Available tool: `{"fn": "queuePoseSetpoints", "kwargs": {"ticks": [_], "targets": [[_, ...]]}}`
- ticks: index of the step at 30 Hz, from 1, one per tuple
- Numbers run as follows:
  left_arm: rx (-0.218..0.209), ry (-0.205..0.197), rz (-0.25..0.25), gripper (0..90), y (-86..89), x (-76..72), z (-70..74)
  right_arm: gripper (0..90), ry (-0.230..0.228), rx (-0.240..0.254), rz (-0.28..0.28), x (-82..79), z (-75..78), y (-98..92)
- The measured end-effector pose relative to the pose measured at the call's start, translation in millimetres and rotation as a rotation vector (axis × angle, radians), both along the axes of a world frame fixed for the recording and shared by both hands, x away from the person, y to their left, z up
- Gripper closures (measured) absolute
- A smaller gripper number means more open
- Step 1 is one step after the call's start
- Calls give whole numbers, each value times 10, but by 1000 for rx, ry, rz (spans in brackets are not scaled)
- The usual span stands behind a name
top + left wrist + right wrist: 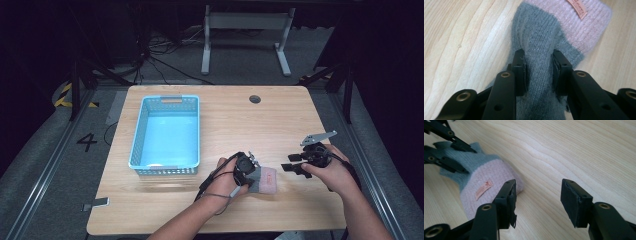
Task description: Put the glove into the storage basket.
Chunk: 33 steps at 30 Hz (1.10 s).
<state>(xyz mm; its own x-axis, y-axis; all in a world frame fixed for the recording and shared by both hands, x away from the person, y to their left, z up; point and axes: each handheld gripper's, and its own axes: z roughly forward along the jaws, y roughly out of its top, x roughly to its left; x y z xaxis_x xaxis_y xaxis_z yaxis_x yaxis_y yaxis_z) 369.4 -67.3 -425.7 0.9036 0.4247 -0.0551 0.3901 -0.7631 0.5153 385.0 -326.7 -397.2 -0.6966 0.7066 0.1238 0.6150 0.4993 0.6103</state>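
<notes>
On the near part of the wooden table point(300, 210), right of centre: one knitted glove point(265, 181), grey body with a pink cuff and a small sewn label point(577, 9), lying flat on the wood. Cuff end points toward the person's right; grey end lies under the left gripper.

Left gripper point(538, 72): jaws closed on a raised fold of the grey knit, pinching it from both sides. The grip sits on the grey part, away from the cuff, probably so the soft fabric bunches between the pads and lifts as one piece.

Right gripper point(537, 200): jaws spread wide, nothing between them, held low over bare wood just beside the pink cuff. Its position suggests it stands ready to take the free end or steady the glove; it does not touch it.

Blue plastic basket point(137, 140): on the left half of the table, apart from the glove, open side up, a likely destination for it.

Table, far edge: one round cable hole point(255, 99).
</notes>
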Motion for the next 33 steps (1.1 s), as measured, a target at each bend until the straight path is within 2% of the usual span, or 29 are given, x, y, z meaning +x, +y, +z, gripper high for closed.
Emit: {"fn": "queuePoseSetpoints", "kwargs": {"ticks": [2, 8, 11, 16, 28, 33], "targets": [[7, 1, 0, 692, 29, -22, 47, 471, -2, 1, 2, 18, 1, 7], [-8, -9, 1, 693, 135, -78, 189, 472, -4, -2, 17, 67, 2, 60], [-16, -18, 18, 692, 188, -90, 255, 472, 0, -4, 19, 89, -2, 86], [-39, -1, 24, 692, 278, -99, 335, 472, 4, -13, 27, 133, -22, 109], [-64, -17, 15, 691, 477, -84, 576, 470, 19, -22, 19, 159, -59, 104], [-95, -26, 32, 690, 577, -37, 694, 470, 20, -21, 17, 172, -63, 93]]}}
